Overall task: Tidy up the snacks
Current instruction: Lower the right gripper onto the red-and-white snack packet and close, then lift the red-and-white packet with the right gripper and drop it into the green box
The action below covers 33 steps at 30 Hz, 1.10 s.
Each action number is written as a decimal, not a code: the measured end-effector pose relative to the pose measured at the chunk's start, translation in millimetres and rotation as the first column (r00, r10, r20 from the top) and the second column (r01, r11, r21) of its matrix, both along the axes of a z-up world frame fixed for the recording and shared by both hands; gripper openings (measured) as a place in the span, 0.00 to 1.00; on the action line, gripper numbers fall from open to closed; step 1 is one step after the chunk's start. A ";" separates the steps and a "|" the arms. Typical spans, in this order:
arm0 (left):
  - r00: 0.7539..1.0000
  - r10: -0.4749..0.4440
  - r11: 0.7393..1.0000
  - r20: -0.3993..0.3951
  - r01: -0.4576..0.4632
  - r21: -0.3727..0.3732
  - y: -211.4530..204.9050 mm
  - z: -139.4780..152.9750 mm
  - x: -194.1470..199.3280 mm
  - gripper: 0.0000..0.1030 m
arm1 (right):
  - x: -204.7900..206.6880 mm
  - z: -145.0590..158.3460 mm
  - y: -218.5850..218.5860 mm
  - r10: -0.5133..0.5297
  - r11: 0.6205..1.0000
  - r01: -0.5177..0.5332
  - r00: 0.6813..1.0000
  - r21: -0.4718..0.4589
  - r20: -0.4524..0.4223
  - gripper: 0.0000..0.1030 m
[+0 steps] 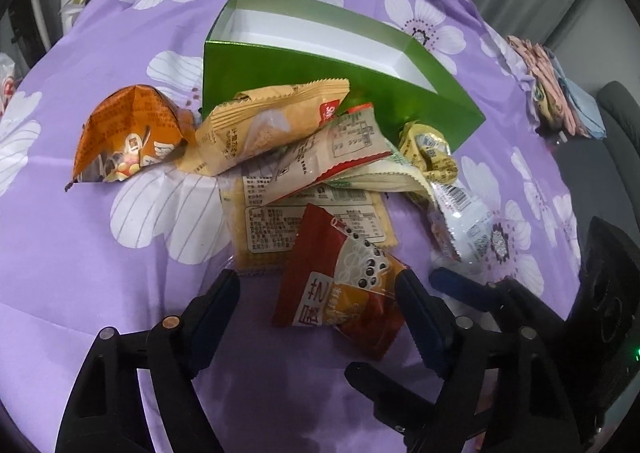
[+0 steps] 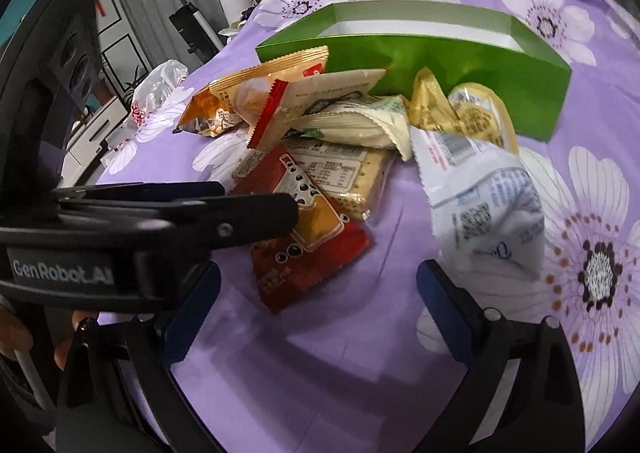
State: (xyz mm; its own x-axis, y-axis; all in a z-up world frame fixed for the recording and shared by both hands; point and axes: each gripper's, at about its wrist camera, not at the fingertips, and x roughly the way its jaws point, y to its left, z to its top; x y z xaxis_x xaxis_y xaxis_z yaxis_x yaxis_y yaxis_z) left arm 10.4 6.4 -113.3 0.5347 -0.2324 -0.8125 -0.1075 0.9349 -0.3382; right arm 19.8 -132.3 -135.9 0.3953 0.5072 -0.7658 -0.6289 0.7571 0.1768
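Observation:
A heap of snack packets lies on the purple flowered cloth before an open green box [image 1: 360, 89], whose white inside holds nothing I can see; it also shows in the right wrist view [image 2: 460, 69]. My left gripper [image 1: 320, 285] is open, its fingers on either side of a red packet [image 1: 340, 289], the right finger touching the packet's edge. That red packet [image 2: 312, 245] shows in the right wrist view too, with the left gripper's fingers [image 2: 240, 209] over it. My right gripper [image 2: 320, 293] is open and holds nothing, just short of a white packet [image 2: 488, 213].
An orange packet [image 1: 128, 137] lies apart at the left. Tan [image 1: 272, 121], beige [image 1: 332, 149], yellow [image 1: 428, 149] and cracker [image 1: 280, 225] packets are piled before the box. Folded cloths [image 1: 552, 93] sit at the far right edge. A plastic bag [image 2: 160, 89] lies left.

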 end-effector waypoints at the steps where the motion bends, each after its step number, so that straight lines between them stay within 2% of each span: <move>1: 1.000 -0.003 1.000 0.001 0.003 -0.003 0.2 -0.7 0.3 0.77 | -0.3 -0.6 2.4 0.003 1.000 -0.003 1.000 -0.013 0.011 0.91; 2: 1.000 -0.007 1.000 0.002 0.007 -0.008 0.6 -1.1 0.9 0.75 | 1.3 -1.2 3.7 0.005 1.000 -0.004 1.000 -0.018 0.016 0.89; 3: 1.000 -0.012 1.000 0.003 0.012 -0.013 0.8 -1.2 1.5 0.67 | 2.3 -1.1 4.5 0.006 1.000 -0.005 1.000 -0.021 0.020 0.83; 5: 1.000 -0.029 0.999 0.004 0.029 -0.031 -0.6 -1.9 2.9 0.57 | 4.0 0.0 4.8 0.014 1.000 -0.013 1.000 -0.014 0.019 0.73; 7: 0.999 -0.041 0.999 0.004 0.041 -0.033 -3.0 -2.3 3.8 0.54 | 5.2 1.0 6.0 0.032 0.999 -0.032 0.999 0.000 0.011 0.60; 8: 0.999 -0.047 0.998 0.006 0.047 -0.039 -4.0 -2.3 4.1 0.49 | 4.4 1.7 7.1 0.045 0.999 -0.045 0.999 0.003 0.008 0.58; 14: 0.998 -0.058 0.997 0.000 0.058 -0.045 -5.5 -6.5 -0.6 0.46 | -0.2 0.2 8.6 0.083 0.996 -0.083 0.997 0.021 0.009 0.44; 16: 0.999 -0.055 0.998 0.000 0.055 -0.038 -5.8 -5.1 -2.6 0.44 | -2.5 2.1 7.9 0.087 0.995 -0.087 0.996 0.040 0.012 0.34; 17: 0.999 -0.054 0.998 0.001 0.054 -0.034 -6.4 -4.1 -3.6 0.43 | -4.2 3.8 7.7 0.092 0.994 -0.093 0.996 0.049 0.020 0.33; 22: 0.999 -0.032 0.995 0.020 0.034 -0.089 2.2 3.1 -10.8 0.34 | -5.7 6.6 2.3 0.083 0.991 -0.084 0.996 0.101 0.008 0.25; 25: 0.999 -0.031 0.994 0.037 0.034 -0.108 5.2 10.3 -16.7 0.34 | -6.3 9.5 -1.0 0.082 0.990 -0.082 0.997 0.114 0.008 0.13; 27: 0.998 -0.036 0.994 0.044 0.041 -0.106 4.5 13.2 -18.6 0.33 | -4.9 9.4 -2.6 0.084 0.988 -0.082 0.996 0.133 -0.008 0.10; 30: 0.999 -0.023 0.994 0.029 0.026 -0.104 5.3 8.5 -17.2 0.33 | -4.3 7.4 -0.1 0.089 0.989 -0.085 0.996 0.123 -0.029 0.10; 32: 1.000 -0.015 0.994 0.027 0.018 -0.107 6.3 7.6 -16.5 0.33 | -5.2 7.1 -0.5 0.079 0.990 -0.076 0.997 0.120 -0.022 0.14; 33: 1.000 -0.014 0.995 0.027 0.016 -0.097 5.6 8.1 -16.8 0.33 | -6.0 7.4 -0.8 0.067 0.993 -0.065 0.998 0.102 -0.009 0.24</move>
